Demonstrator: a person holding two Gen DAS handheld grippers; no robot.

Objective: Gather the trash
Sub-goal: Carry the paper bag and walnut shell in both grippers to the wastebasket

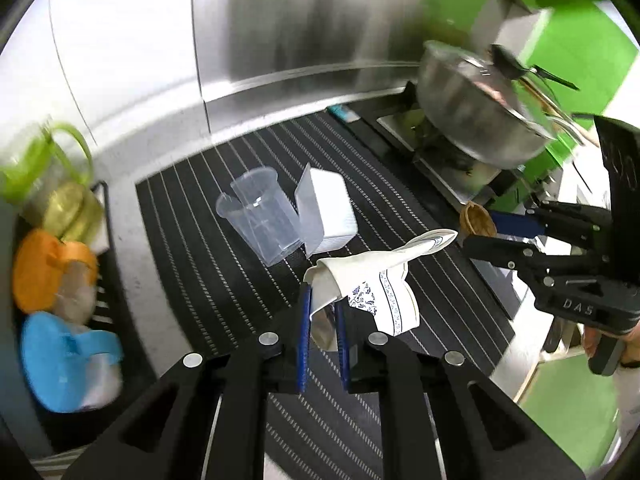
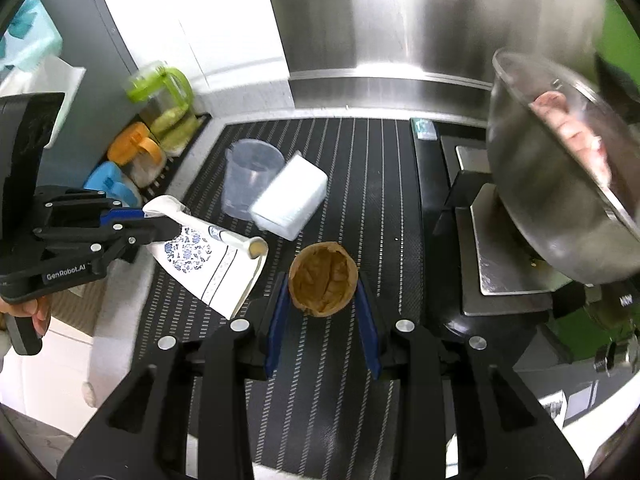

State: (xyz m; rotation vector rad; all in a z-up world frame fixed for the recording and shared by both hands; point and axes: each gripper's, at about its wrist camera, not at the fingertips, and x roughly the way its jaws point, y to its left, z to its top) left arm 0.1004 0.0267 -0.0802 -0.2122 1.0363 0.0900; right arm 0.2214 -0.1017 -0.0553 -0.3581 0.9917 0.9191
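Left gripper (image 1: 323, 300): blue pads clamped on the bunched end of a cream paper wrapper (image 1: 376, 280) with blue floral print; loose end fanned out ahead and to the right of the fingertips, lifted clear of the striped black mat (image 1: 208, 216). No earlier frame for comparison.

Right gripper (image 2: 323, 292): jaws partly apart, pressed against both sides of a brown walnut shell half (image 2: 323, 280), hollow side facing the camera, held above the mat.

From the right wrist view: left gripper (image 2: 176, 227) off to the left, wrapper (image 2: 204, 264) hanging from it, just left of the shell. From the left wrist view: right gripper (image 1: 482, 226) off to the right with the shell (image 1: 476, 220) at its tips.

Ahead of both grippers, on the mat: clear plastic measuring cup (image 2: 250, 178), touching a white rectangular box (image 2: 290, 200) on its right.

Far right of right gripper: steel pan (image 2: 552, 200) on a stove.

Left of left gripper: rack with green-lidded (image 1: 52, 160), orange-lidded (image 1: 40, 268) and blue-lidded (image 1: 60, 360) jars; edges blurred.

Behind everything: steel backsplash (image 2: 380, 32).
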